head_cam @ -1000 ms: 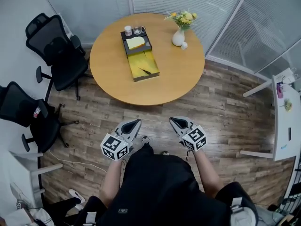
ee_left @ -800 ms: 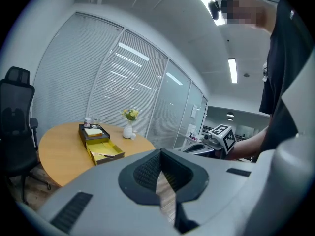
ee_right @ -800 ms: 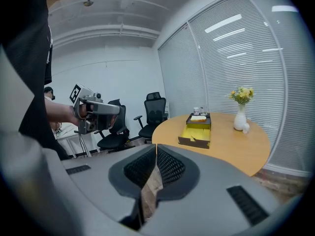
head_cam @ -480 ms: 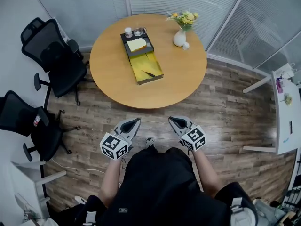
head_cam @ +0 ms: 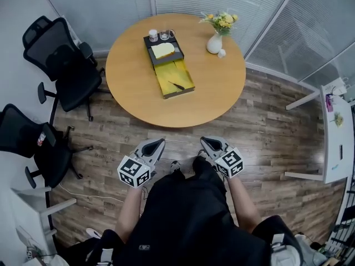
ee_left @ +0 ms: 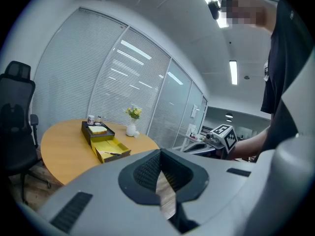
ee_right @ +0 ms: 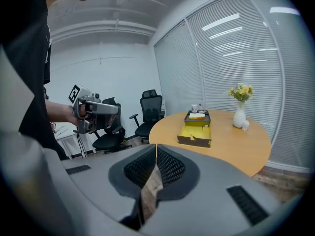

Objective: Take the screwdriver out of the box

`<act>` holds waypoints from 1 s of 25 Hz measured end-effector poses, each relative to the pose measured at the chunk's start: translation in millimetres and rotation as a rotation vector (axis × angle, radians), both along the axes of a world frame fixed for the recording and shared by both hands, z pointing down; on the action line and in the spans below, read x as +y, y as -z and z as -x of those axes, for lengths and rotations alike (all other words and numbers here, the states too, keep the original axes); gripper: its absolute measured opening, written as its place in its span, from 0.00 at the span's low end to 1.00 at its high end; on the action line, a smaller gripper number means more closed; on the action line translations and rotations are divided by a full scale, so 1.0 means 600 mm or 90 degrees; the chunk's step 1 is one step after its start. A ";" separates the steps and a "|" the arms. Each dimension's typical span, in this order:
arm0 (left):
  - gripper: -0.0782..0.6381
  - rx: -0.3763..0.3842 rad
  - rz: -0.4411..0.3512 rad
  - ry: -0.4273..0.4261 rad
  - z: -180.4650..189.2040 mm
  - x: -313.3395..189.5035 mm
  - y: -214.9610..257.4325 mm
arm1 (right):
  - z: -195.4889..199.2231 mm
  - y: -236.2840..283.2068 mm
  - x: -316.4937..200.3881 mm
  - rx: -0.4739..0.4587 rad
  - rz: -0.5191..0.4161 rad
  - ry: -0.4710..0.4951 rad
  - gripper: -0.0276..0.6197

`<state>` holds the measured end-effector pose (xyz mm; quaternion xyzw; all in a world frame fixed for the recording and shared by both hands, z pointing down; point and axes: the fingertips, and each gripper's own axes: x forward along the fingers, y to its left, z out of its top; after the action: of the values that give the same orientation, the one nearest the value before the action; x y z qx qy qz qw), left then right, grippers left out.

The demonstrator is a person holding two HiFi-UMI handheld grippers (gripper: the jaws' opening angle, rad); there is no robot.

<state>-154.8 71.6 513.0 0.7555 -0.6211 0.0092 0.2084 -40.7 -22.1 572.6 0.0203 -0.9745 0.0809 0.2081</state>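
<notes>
A small meeting room with slatted blinds and a wood-plank floor (head_cam: 266,137) holds a round wooden table (head_cam: 216,98). On the table's far half lies an open, shallow box with a yellow lining (head_cam: 183,73). Its far end butts against a black tray that carries a pale yellow slab (head_cam: 162,50). A slim dark-handled screwdriver (head_cam: 177,86) lies slantwise on the yellow floor of the box, near its front edge. A white vase of yellow flowers (head_cam: 215,42) stands to the right of the tray, and two black office chairs (head_cam: 61,65) sit at the left.

The person stands back from the table, over the bare floor. The left gripper (head_cam: 158,143) and the right gripper (head_cam: 207,142) are held side by side at waist level, both aimed toward the table and well apart from the box. In the left gripper view its jaws meet with nothing between them, and the screwdriver (ee_left: 112,153) shows far ahead on the left. In the right gripper view the jaws are likewise closed and empty, with the box (ee_right: 197,132) far ahead on the right.
</notes>
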 end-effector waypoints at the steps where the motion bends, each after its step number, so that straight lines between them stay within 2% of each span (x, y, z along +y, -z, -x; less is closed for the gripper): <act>1: 0.12 0.001 0.003 0.002 0.002 0.001 -0.002 | 0.002 -0.003 -0.001 0.001 0.003 0.001 0.05; 10: 0.12 -0.002 0.023 0.033 0.031 -0.027 -0.011 | 0.039 -0.015 -0.031 -0.003 0.021 0.031 0.05; 25: 0.12 -0.001 0.037 0.061 0.051 -0.175 -0.010 | 0.075 -0.019 -0.192 0.000 0.030 0.066 0.05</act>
<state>-185.5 -33.7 519.0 0.7185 -0.6561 0.0178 0.2302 -85.8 -137.6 584.3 -0.0348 -0.9721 0.0927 0.2124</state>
